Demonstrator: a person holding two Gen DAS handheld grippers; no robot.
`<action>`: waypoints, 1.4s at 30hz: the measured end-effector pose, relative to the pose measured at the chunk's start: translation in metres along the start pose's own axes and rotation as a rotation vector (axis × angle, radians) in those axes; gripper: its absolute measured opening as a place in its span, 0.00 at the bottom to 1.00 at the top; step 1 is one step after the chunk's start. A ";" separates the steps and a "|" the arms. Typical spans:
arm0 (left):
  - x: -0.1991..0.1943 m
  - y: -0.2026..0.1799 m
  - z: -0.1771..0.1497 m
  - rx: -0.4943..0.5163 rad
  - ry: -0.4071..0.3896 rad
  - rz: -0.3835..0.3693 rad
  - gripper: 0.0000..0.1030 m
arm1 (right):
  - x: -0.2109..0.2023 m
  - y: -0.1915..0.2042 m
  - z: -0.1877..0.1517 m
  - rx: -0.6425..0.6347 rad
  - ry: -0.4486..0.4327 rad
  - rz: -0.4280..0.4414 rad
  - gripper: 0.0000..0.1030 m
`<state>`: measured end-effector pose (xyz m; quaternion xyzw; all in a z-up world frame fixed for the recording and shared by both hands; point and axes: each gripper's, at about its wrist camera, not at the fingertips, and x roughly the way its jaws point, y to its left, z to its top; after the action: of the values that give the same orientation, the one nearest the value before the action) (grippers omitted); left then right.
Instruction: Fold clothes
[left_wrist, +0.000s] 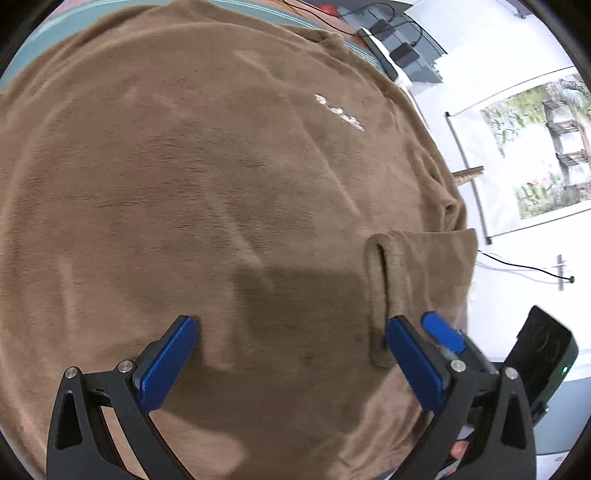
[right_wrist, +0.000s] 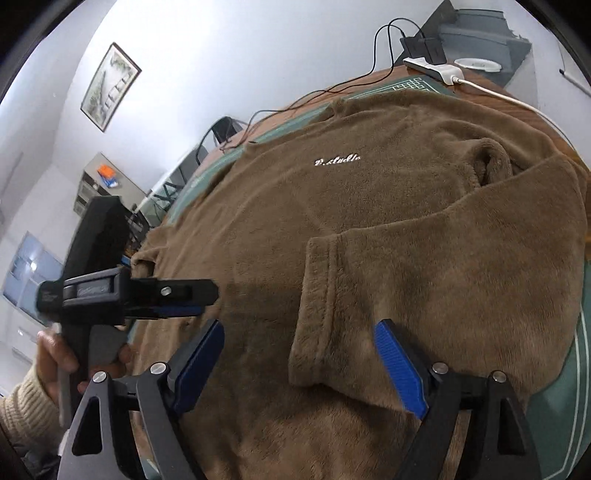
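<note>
we see a brown fleece sweatshirt (right_wrist: 332, 206) spread flat, filling most of both frames; plush, short-pile fabric with soft brushed streaks. it lies on a green mat (right_wrist: 557, 398) with pale line borders, over a wooden table (right_wrist: 480, 79). one sleeve (right_wrist: 424, 258) is folded across the body, its ribbed cuff (right_wrist: 317, 280) a rounded rectangle at centre frame; small white embroidered script (right_wrist: 337, 160) sits on the chest, upper centre. right gripper (right_wrist: 299, 369) at the bottom of its own view: blue ridged pads (right_wrist: 397, 369) wide apart, nothing pinched, cuff edge lying between them. left gripper (left_wrist: 291, 362) likewise spread in its view, blue pads (left_wrist: 168, 365) clear of the fabric, empty; in the right view it shows at left, side-on, held by a hand (right_wrist: 59, 354) in a cream knit sleeve (right_wrist: 22, 402). white power strip (right_wrist: 432, 68) and black cables (right_wrist: 295, 99) at upper right.
</note>
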<state>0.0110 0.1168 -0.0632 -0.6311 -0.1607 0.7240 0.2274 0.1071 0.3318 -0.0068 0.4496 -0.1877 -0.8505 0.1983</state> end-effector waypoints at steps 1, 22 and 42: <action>0.000 -0.004 0.001 0.005 0.007 -0.021 1.00 | -0.003 0.000 0.000 0.001 -0.008 0.010 0.83; 0.078 -0.093 0.035 0.149 0.082 -0.042 1.00 | -0.015 0.005 -0.051 -0.010 0.063 0.029 0.83; 0.031 -0.137 0.067 0.268 -0.028 -0.042 0.15 | -0.005 -0.005 -0.058 0.001 0.081 0.003 0.83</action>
<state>-0.0414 0.2526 -0.0079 -0.5813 -0.0791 0.7429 0.3226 0.1580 0.3304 -0.0361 0.4834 -0.1807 -0.8313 0.2065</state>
